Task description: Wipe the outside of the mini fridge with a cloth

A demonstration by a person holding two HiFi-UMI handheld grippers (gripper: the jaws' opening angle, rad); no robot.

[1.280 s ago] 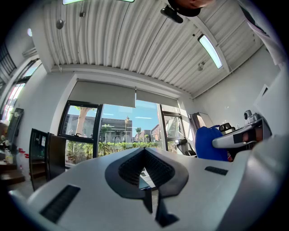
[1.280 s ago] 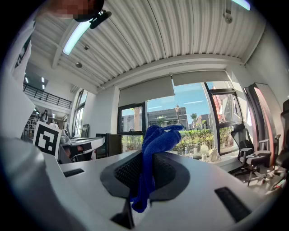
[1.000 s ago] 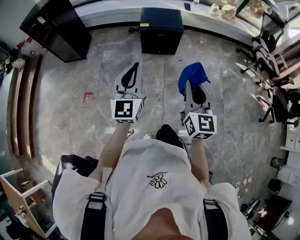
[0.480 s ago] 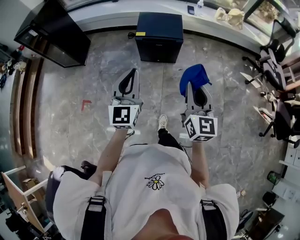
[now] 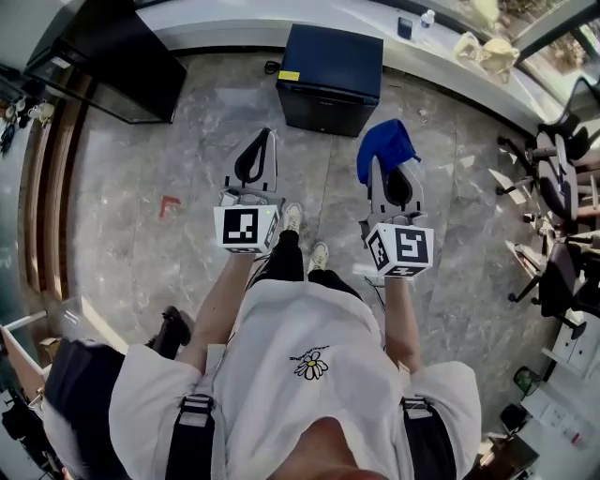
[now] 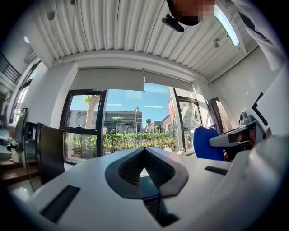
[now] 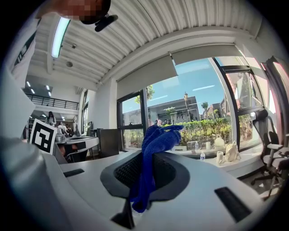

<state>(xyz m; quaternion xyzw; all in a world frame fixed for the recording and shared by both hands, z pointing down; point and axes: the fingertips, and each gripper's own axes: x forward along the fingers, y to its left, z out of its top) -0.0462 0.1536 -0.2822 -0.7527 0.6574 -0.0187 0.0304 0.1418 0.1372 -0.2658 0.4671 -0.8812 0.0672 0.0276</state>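
We held the left tongs clenched on nothing, their tips meeting above the marble floor. Our right tongs were grasping the blue cloth, which bunched up past their tips. The dark mini fridge stood on the floor ahead of us, by the window ledge, apart from both tongs and the cloth.

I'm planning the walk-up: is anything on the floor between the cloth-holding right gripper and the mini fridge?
Nothing visible does. The right gripper, shut on the bright blue cloth, points toward the dark cube-shaped mini fridge, and only bare grey marble floor lies between them.
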